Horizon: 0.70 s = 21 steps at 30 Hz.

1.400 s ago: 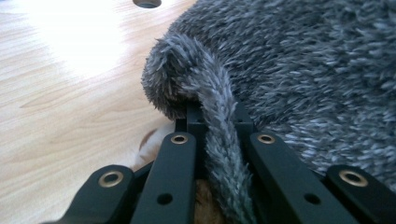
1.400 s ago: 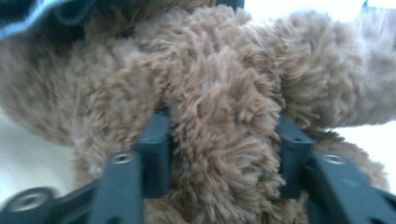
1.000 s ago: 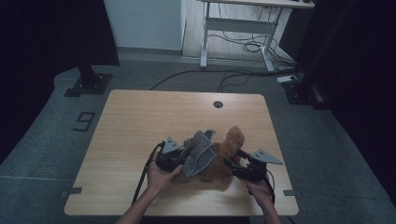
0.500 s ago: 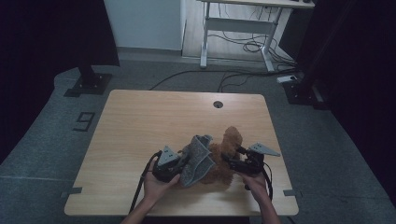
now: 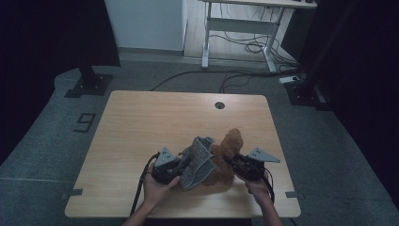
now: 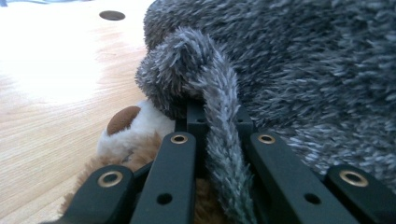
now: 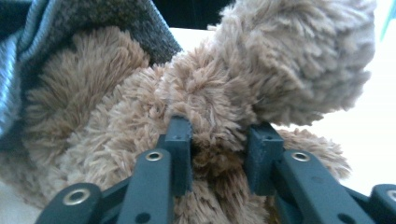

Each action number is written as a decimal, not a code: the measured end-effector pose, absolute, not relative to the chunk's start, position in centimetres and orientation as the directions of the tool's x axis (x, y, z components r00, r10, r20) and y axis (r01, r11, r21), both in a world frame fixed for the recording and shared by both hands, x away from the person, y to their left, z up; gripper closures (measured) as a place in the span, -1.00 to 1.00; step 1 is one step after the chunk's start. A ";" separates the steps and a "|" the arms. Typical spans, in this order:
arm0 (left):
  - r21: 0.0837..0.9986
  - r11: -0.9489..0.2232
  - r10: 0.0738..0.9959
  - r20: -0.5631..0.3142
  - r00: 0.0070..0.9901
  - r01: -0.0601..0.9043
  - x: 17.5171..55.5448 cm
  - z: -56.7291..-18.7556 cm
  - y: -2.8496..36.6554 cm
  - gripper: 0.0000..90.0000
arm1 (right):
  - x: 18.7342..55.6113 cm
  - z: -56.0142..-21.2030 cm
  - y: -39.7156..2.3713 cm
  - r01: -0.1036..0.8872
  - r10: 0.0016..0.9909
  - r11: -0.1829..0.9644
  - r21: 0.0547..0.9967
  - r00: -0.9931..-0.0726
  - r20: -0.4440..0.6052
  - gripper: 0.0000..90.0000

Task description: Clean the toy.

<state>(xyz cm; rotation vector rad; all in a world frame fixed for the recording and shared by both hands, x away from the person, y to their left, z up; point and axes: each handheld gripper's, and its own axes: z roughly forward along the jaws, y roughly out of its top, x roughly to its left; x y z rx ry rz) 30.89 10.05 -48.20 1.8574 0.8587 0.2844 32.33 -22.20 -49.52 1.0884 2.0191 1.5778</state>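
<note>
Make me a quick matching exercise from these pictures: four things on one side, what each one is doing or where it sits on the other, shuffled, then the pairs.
1. left gripper
2. right gripper
3. grey knit garment
4. round hole

A. draped over the plush toy
B. in the tabletop, at the far edge
C. shut on grey fabric
D. shut on brown plush

Pairs: 1-C, 2-D, 3-A, 4-B

- Left gripper (image 6: 219,126): black jaws, brass-ringed screw holes, grey three-cornered plate, black cable.
- Right gripper (image 7: 219,144): same black jaws, grey plate.
</note>
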 end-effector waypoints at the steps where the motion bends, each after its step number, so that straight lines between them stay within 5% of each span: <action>1: 0.872 -0.217 0.666 -0.196 0.719 0.439 31.1 -47.9 10.2 0.86 | 32.2 -49.5 -22.2 0.343 0.751 0.089 0.935 -0.640 0.163 0.51; 12: 0.907 -0.136 0.662 -0.215 0.718 0.398 34.2 -40.9 10.7 0.85 | 31.2 -50.4 -22.7 0.305 0.746 0.114 0.946 -0.655 0.121 0.57; 21: 0.839 -0.295 0.583 -0.222 0.782 0.458 37.4 -41.1 2.8 0.85 | 31.0 -50.7 -22.7 0.303 0.751 0.132 0.944 -0.652 0.104 0.59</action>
